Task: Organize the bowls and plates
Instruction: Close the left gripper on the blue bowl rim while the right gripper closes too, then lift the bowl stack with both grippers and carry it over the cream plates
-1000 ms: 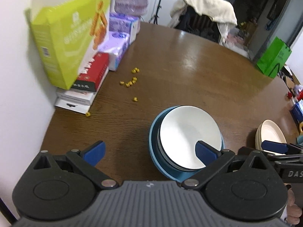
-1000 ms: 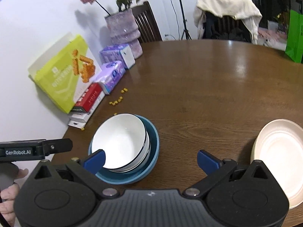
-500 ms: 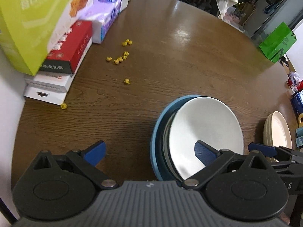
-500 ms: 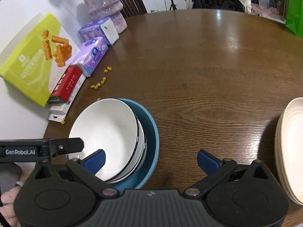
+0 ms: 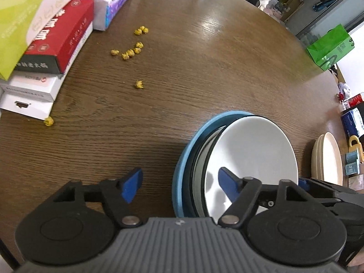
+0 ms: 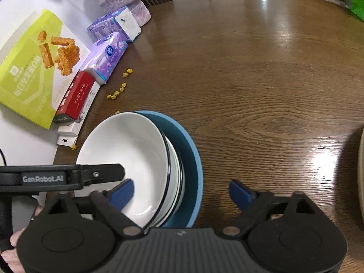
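Boxes (image 5: 47, 52) at 10 o'clock, yellow crumbs (image 5: 130, 52) at 11. My left gripper (image 5: 179, 185) and right gripper (image 6: 180, 192) straddle opposite rims of the white bowls (image 6: 127, 157) in the blue bowl (image 6: 193, 159), jaws apart, just been closing, not clamped. Cream plates (image 5: 327, 159) at 3.

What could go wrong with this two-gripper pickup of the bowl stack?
Both grippers, left and right, have been closing astride opposite rims of the stack: white bowls loose in the blue bowl. Uneven lift could tip or slide them. The jaws span several rims and might miss some bowls.
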Motion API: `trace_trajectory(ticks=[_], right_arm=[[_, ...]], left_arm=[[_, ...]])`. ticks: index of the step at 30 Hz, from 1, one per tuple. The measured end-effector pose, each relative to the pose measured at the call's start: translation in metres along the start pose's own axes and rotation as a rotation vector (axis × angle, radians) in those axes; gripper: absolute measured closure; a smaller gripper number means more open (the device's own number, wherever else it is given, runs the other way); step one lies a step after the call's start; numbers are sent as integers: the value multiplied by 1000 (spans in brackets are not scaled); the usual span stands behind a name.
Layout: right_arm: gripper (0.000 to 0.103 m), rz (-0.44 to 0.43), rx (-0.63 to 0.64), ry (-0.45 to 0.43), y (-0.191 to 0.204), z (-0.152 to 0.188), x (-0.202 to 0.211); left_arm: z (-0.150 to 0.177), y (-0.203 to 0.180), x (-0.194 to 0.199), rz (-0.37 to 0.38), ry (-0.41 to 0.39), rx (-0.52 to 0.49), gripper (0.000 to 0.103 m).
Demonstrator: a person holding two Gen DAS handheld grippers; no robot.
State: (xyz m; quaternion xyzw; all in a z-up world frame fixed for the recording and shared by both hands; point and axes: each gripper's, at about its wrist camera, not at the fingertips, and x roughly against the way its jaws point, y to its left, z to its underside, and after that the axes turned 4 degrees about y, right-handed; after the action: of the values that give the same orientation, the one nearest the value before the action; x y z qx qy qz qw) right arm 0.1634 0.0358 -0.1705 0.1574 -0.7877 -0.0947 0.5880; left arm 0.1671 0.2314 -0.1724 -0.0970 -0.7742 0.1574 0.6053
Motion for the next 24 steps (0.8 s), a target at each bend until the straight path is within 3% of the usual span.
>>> trace_trajectory(ticks=[12,24], right_arm=[[44,-40,-15,33,-1,-4,-8],[53,-76,-60,17,-7,-2,-8]], left_arm=[[-3,3,-9,87,33,15,58],[-2,5,-8,99,28,13,60]])
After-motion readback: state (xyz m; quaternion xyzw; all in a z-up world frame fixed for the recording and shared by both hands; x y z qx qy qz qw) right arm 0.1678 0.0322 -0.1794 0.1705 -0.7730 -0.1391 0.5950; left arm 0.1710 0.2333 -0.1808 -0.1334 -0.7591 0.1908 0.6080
